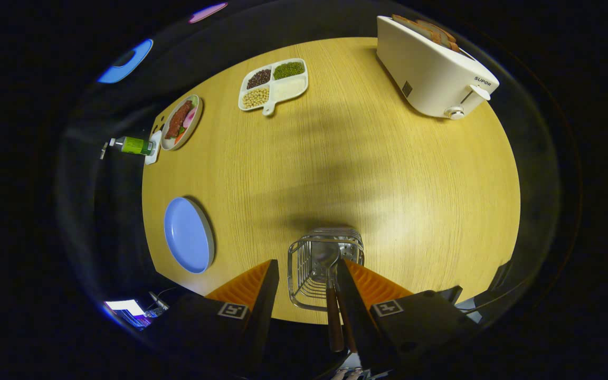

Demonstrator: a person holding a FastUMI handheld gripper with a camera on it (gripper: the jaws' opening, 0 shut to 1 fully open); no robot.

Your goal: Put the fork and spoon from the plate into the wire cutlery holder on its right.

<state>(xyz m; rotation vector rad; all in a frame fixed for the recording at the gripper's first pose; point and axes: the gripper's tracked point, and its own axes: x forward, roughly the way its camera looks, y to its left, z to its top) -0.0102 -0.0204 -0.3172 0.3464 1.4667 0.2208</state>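
My gripper is open above the wire cutlery holder, which stands on the wooden table between and just below my fingers. In the holder lies a spoon, bowl up toward the far side, its brown handle sticking out toward me beside my right finger. A second brown handle lies close against that finger; its head is hidden, so I cannot tell whether it is the fork. Neither finger presses on a handle. The blue plate, left of the holder, has nothing on it.
A white toaster with bread slices stands at the far right. Far across the table are a divided white tray of beans, a dish of food and a green bottle lying at the left edge.
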